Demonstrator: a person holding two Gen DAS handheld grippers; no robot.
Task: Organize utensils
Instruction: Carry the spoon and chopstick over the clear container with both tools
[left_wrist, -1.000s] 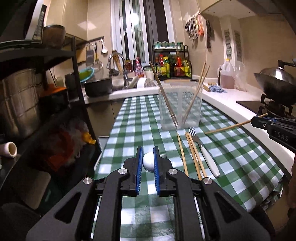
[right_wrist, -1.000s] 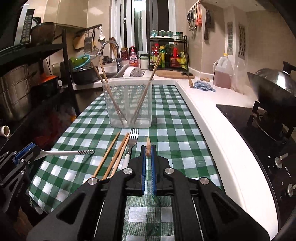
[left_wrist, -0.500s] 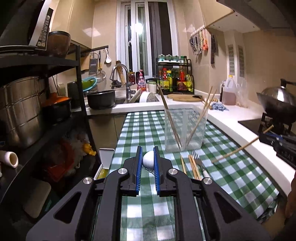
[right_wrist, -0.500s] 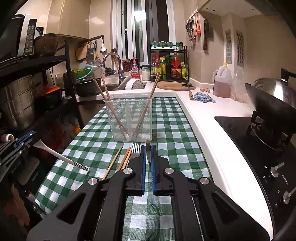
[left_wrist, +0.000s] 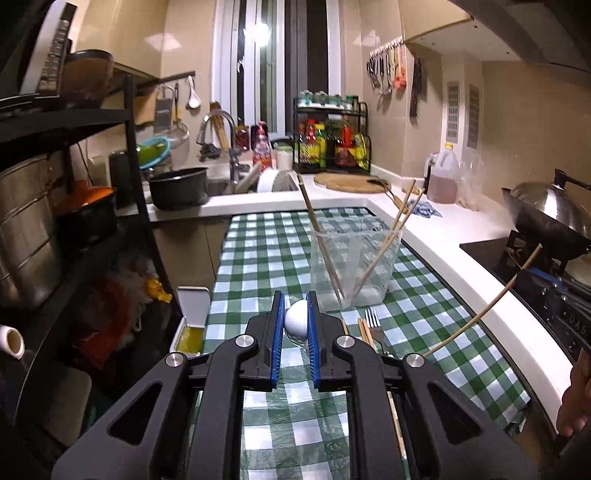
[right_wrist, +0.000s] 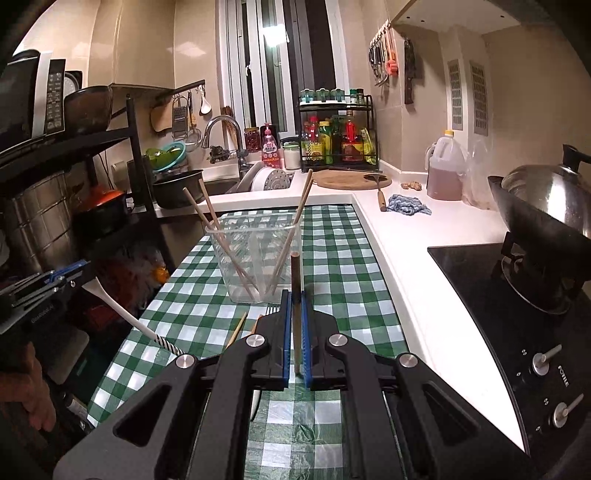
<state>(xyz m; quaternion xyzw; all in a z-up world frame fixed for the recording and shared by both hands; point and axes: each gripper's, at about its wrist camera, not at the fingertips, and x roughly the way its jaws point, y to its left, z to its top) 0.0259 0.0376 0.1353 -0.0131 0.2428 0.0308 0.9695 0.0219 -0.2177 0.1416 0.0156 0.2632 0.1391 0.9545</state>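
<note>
Two claws raised above the checked worktop (right_wrist: 343, 258), each loaded. Left claw (left_wrist: 296, 325) closed on a white spoon (left_wrist: 296, 322), gripped at the bowl end, the striped handle (right_wrist: 168, 344) slanting down toward the cloth in the right wrist view. Right claw (right_wrist: 294, 325) closed on a single chopstick (right_wrist: 295, 280), pinched near one end, the long remainder (left_wrist: 480, 314) sticking out sideways in the left wrist view. Clear container (right_wrist: 255, 258) standing ahead on the cloth, near both claws, already holding several chopsticks (right_wrist: 218, 236) leaning against its walls. Loose chopsticks (left_wrist: 364, 328) and a fork (left_wrist: 373, 319) lying flat on the cloth just in front of the container, not yet sorted.

Likely step: carrying both items to the container.

Risks, as judged from here:
- Long free end of the held chopstick striking the rim or the leaning chopsticks, tipping the light container.
- Smooth rounded spoon bowl slipping or swivelling between the pads, since gripped far from its balance point.
- Both claws converging on one narrow opening, with collision between them.
- Release from too high, letting an item bounce out.
</note>
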